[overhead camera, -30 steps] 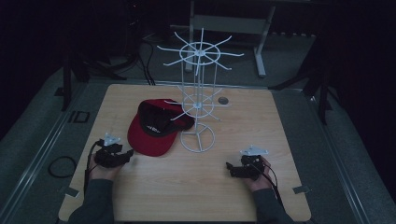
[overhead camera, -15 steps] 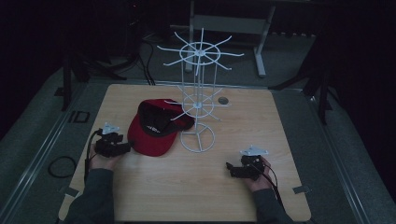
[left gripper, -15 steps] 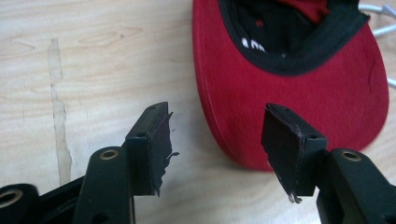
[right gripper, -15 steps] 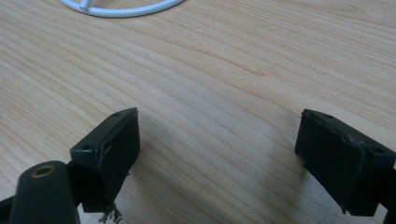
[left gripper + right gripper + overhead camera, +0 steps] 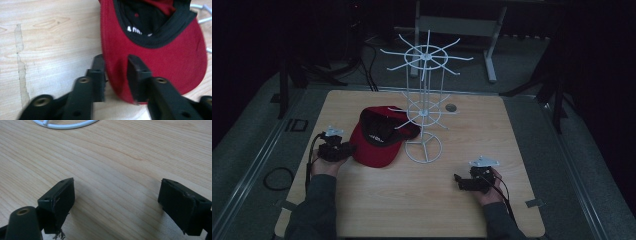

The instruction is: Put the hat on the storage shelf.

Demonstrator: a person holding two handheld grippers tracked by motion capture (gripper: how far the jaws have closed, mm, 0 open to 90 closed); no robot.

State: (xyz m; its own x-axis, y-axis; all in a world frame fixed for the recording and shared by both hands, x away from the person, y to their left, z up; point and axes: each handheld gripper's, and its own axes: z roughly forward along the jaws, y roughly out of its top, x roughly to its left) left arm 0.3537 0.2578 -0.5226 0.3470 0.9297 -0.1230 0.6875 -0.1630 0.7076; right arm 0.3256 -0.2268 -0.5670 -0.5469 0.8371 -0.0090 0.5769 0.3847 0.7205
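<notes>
A red cap (image 5: pixel 379 145) with a black lining lies upside down on the wooden table (image 5: pixel 412 210), left of centre. My left gripper (image 5: pixel 351 149) is at the cap's brim. In the left gripper view its jaws are narrowed but still apart, and the brim's (image 5: pixel 160 62) edge lies between them (image 5: pixel 115 58). My right gripper (image 5: pixel 458 180) rests low over bare wood at the front right. There its jaws (image 5: pixel 116 182) stand wide open with nothing between them.
A tall white wire rack (image 5: pixel 426 55) with radiating hooks stands behind the cap. Its ring base (image 5: pixel 423 148) sits between the two grippers. A small dark round fitting (image 5: pixel 451 107) is set in the table behind it. A cable loop (image 5: pixel 274 177) lies on the floor at left.
My left gripper has moved forward and to the right, up to the cap's brim. The right gripper has stayed put.
</notes>
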